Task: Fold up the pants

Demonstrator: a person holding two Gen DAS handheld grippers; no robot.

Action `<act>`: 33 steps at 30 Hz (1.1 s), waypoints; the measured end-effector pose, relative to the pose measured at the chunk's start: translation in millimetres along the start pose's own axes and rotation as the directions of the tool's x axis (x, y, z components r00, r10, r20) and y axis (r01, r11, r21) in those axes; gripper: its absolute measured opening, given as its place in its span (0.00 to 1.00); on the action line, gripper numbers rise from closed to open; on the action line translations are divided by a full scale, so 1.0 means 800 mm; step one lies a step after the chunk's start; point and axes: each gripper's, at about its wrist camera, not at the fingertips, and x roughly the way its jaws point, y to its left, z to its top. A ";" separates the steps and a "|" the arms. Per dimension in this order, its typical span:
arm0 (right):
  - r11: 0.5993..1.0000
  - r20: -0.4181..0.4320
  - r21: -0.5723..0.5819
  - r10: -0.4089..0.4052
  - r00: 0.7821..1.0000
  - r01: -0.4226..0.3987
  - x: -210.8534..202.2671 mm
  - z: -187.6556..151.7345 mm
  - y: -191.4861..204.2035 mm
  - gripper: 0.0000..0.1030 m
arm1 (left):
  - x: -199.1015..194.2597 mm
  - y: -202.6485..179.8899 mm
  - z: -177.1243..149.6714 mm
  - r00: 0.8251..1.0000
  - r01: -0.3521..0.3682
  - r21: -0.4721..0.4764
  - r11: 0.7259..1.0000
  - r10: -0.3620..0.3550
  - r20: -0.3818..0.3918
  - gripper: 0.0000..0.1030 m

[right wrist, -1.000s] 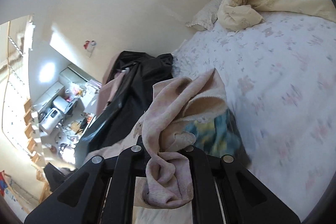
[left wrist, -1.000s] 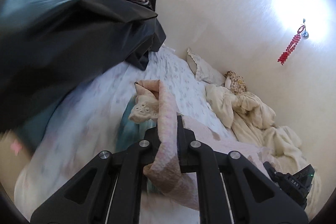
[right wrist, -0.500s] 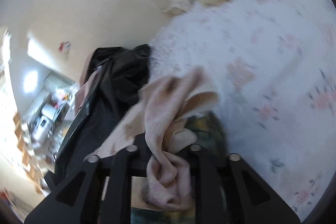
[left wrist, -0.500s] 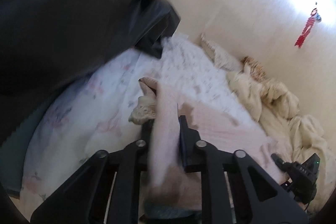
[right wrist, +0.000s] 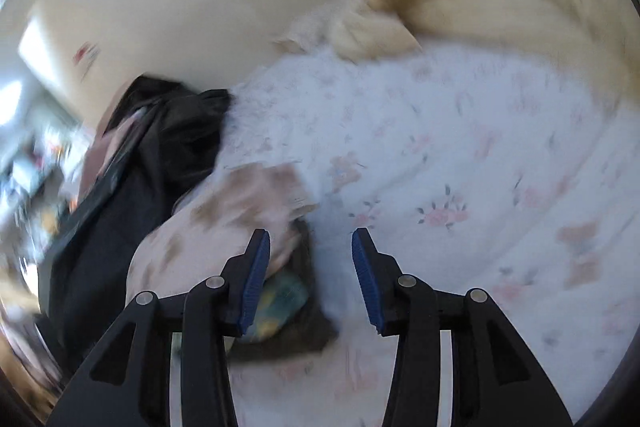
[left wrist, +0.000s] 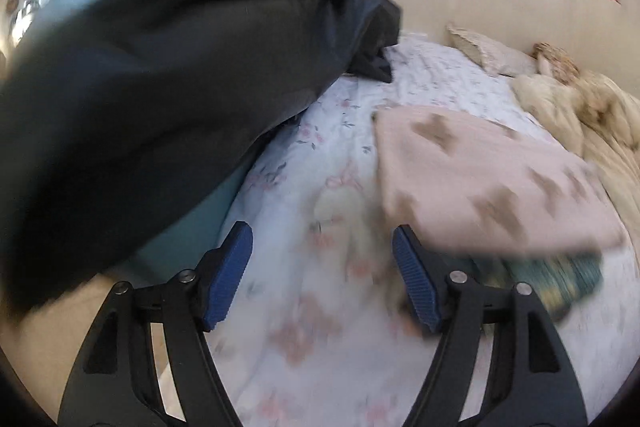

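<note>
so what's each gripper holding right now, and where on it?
Nothing. Both sets of jaws are opening with no cloth between them; the pink pants lie on the bed beside the left gripper and right gripper.

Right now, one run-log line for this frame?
step: release after fold | left gripper: opening, empty | right gripper: opening, empty | pink patterned fabric pants: lying on white floral bedsheet

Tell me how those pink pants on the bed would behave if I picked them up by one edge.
The pink pants look soft and lie flat on the floral sheet, so they would probably droop and unfold. Being thin fabric, they seem light.
</note>
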 end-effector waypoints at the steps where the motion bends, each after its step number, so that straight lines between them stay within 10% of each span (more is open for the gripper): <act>1: 0.998 0.009 -0.068 -0.006 1.000 0.006 -0.028 -0.009 0.022 0.44 | -0.024 -0.006 -0.007 1.000 0.016 0.012 1.000 -0.016 0.017 0.67; 5: 0.962 0.049 -0.271 -0.013 0.999 0.026 -0.131 -0.055 0.092 0.60 | -0.136 -0.015 -0.044 0.991 0.130 0.046 0.990 -0.131 0.022 0.67; 14: 0.911 0.125 -0.411 0.039 0.991 0.016 -0.301 -0.138 0.165 0.83 | -0.351 -0.010 -0.103 0.976 0.129 0.077 0.989 -0.140 0.168 0.70; 17: 0.908 0.130 -0.416 0.015 0.991 0.041 -0.339 -0.170 0.170 0.83 | -0.397 -0.015 -0.124 0.969 0.137 0.084 0.987 -0.152 0.196 0.88; 33: 0.923 0.122 -0.373 -0.052 0.991 0.094 -0.415 -0.330 0.101 1.00 | -0.443 -0.039 -0.264 0.966 0.200 0.148 0.969 -0.220 0.137 1.00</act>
